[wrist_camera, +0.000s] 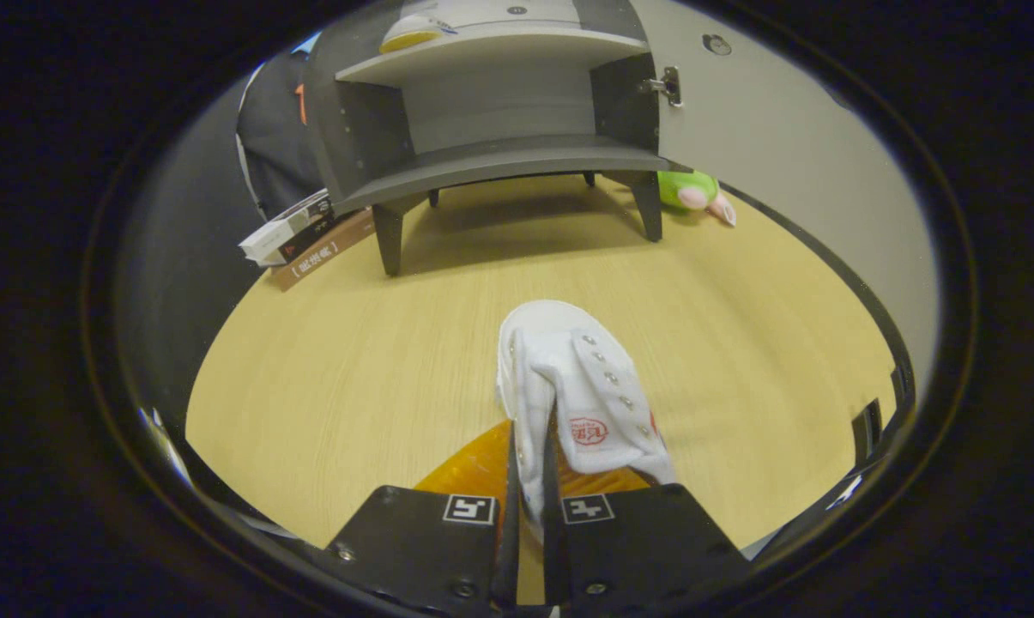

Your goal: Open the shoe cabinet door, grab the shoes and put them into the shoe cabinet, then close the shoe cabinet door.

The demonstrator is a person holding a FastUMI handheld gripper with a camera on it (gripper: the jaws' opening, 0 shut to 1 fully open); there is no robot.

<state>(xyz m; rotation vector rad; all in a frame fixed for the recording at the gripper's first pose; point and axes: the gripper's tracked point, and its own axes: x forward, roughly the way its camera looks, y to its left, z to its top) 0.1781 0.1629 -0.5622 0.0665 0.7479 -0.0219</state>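
A white canvas shoe (581, 382) with an orange sole hangs just ahead of my gripper (529, 468), toe pointing away. Both black fingers (619, 536) press on its left side wall, so the gripper is shut on the shoe. Beyond it, across the wooden table (353, 360), stands the grey shoe cabinet (499, 129) on short legs. Its door (783, 146) is swung open to the right, hinge (667, 86) showing. The lower shelf (508, 159) is bare. Another shoe (414, 34), white with a yellow sole, lies on the upper shelf.
Two or three stacked books (302, 236) lie left of the cabinet's front leg. A green plush toy (695, 190) sits by the right leg, against the open door. Open tabletop stretches between the shoe and the cabinet.
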